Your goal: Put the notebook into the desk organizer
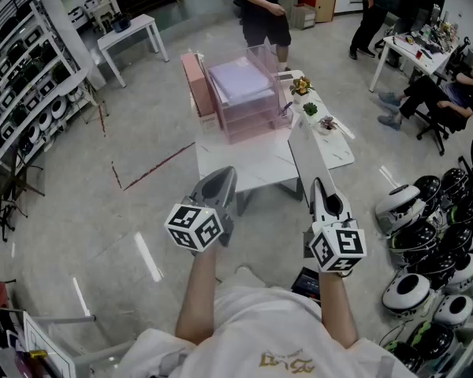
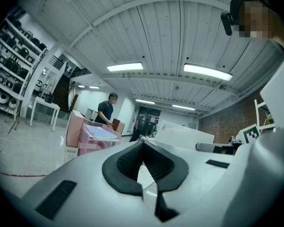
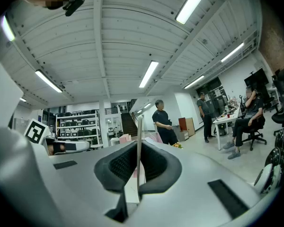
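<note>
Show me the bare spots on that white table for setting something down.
Bare: the table's near half, between the desk organizer and the front edge. Crowded: the right edge, lined with small potted plants, and the far part, filled by the organizer with a pink box at its left.

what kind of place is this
Most likely an open-plan lab or workshop office. Metal shelving racks loaded with gear line one wall, white helmet-like units sit in rows on the floor, and a person sits at a cluttered work desk.
</note>
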The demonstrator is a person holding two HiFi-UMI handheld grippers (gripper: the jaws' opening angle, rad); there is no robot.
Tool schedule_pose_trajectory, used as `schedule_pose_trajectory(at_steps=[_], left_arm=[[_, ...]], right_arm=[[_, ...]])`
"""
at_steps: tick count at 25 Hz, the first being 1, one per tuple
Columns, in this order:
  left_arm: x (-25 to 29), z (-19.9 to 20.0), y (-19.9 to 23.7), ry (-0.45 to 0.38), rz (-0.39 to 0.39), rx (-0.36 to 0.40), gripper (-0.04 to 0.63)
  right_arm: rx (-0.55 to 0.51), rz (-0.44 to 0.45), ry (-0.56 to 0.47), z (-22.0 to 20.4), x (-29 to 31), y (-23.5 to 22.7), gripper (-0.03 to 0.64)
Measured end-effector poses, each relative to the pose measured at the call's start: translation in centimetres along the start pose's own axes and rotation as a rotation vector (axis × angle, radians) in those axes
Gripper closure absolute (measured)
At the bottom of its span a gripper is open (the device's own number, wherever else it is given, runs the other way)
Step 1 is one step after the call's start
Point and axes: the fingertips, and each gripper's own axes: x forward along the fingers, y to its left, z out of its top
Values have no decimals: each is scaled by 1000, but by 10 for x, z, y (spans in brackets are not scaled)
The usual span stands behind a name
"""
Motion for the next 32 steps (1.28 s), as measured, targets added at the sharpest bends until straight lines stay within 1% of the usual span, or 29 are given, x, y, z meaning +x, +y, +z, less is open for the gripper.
schedule_pose_trajectory(at_steps=[9,15,19,22,27,32], left_arm=[[-9,5,5,-1,7,1,580],[-17,7,7,10,13,11,580],[-22,9,16,18,34,17,580],[-16,8,25,33,37,20,580],[11,10,64,41,34,10,580],[62,21,130,33,16,-28,580]], right_arm=[[-10,-3,-9,5,2,8,595],[24,-11,-50,8,1,8,595],[31,7,-39,6,13,13,595],[36,18,-36,4,27,15,595],[30,28,-28,2,76,18,595],[-2,16,-18,1,153,19,595]])
